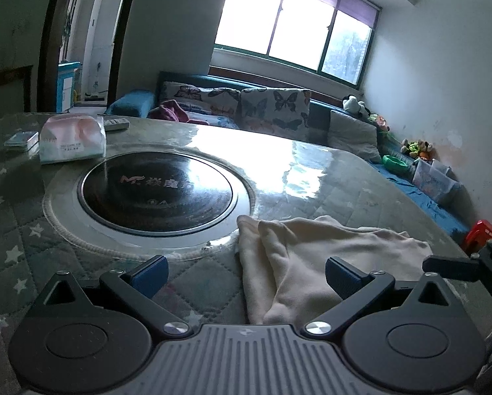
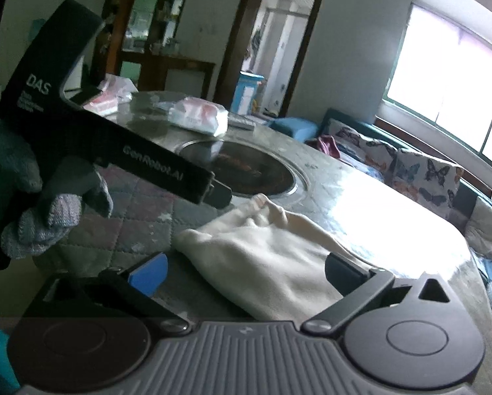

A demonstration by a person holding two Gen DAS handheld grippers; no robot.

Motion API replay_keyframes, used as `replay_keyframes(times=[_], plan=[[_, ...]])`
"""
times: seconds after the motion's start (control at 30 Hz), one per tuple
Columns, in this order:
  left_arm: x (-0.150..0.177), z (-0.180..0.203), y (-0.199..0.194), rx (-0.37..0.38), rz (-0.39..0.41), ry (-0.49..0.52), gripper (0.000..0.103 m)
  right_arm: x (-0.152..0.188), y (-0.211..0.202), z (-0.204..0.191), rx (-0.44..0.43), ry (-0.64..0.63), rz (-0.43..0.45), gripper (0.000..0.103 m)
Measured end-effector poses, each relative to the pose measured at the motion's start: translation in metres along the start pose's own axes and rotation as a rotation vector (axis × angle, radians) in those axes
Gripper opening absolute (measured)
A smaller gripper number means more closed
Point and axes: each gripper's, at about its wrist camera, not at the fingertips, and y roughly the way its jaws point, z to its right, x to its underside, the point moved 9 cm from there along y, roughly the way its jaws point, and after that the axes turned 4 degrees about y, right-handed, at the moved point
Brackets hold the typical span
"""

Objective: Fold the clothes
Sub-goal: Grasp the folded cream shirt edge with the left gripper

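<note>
Both grippers hang spread and empty — left gripper (image 1: pixel 246 278), right gripper (image 2: pixel 246 275) — with the cream garment (image 1: pixel 315 260) bunched on the quilted table (image 1: pixel 91 256) just ahead, between their fingers. Closing here risks pinching several layers together — the folds overlap.

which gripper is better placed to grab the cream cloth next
Right, probably. The right gripper is open with the cream cloth lying across its gap. The left gripper, also open, has only the cloth's edge toward one finger.
</note>
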Motion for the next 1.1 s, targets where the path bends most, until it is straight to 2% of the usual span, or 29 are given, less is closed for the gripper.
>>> replay_keyframes(times=[0.3, 0.4, 0.5, 0.57, 0.6, 0.83, 0.93, 1.1], plan=[[-0.008, -0.018, -0.009, -0.065, 0.014, -0.058, 0.103, -0.003, 0.003, -0.014, -0.066, -0.079, 0.013, 0.100], [-0.011, -0.024, -0.009, -0.081, 0.010, -0.088, 0.103, -0.003, 0.008, -0.018, -0.093, -0.095, 0.000, 0.093], [-0.014, -0.027, -0.007, -0.086, 0.007, -0.096, 0.103, -0.004, 0.016, -0.023, -0.123, -0.110, -0.015, 0.079], [-0.014, -0.028, -0.004, -0.086, -0.002, -0.100, 0.103, -0.005, 0.023, -0.026, -0.135, -0.117, -0.027, 0.074], [-0.014, -0.029, -0.002, -0.082, -0.007, -0.103, 0.103, -0.004, 0.027, -0.028, -0.139, -0.125, -0.034, 0.067], [-0.013, -0.029, 0.013, -0.025, -0.049, -0.141, 0.103, 0.002, 0.049, -0.038, -0.153, -0.169, -0.090, 0.044], [-0.014, -0.027, 0.017, 0.003, -0.057, -0.151, 0.103, 0.002, 0.056, -0.040, -0.146, -0.174, -0.107, 0.038], [-0.013, -0.027, 0.024, 0.065, -0.080, -0.231, 0.103, 0.002, 0.064, -0.043, -0.124, -0.185, -0.120, 0.031]])
